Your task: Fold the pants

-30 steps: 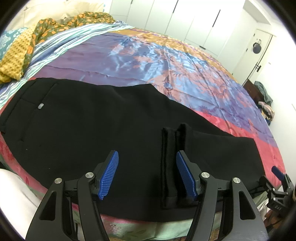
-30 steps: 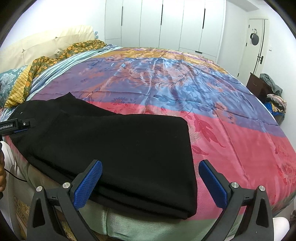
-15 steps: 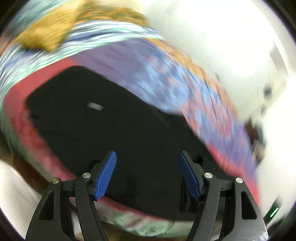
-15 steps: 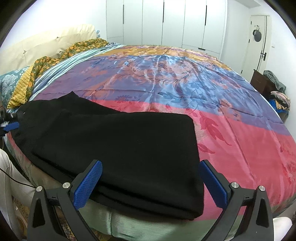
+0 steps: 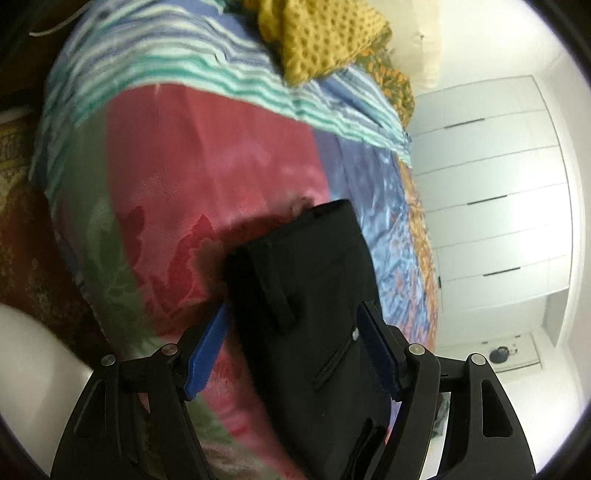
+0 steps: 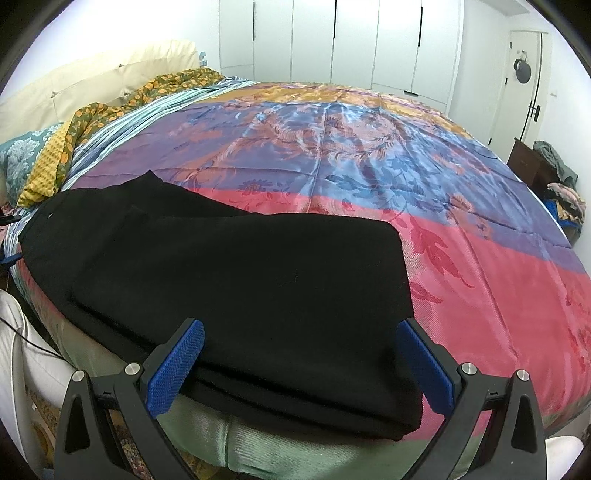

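- While my left-wrist view is tilted and a little smeared, I can make out the left claw (image 5: 291, 350) spread open with the waistband end of the black pants (image 5: 310, 295) lying between its blue fingers (image 5: 205, 363); whether either pad touches the cloth I cannot tell. A belt loop and a pocket slit show on the matte, fairly heavy fabric. It lies on the bed (image 5: 192, 177), whose glossy red-and-blue floral cover gives way to a striped sheet farther off, with a yellow knitted blanket (image 5: 325, 33) beyond.
- From the right wrist, the right claw (image 6: 299, 365) is released, wide open and empty, hovering at the near edge of the bed over the pants (image 6: 229, 280). They lie flat near the front edge, legs apparently stacked one on the other into a long dark slab with a squared right end.
- I judge the lengthwise fold done; the crosswise folds remain.
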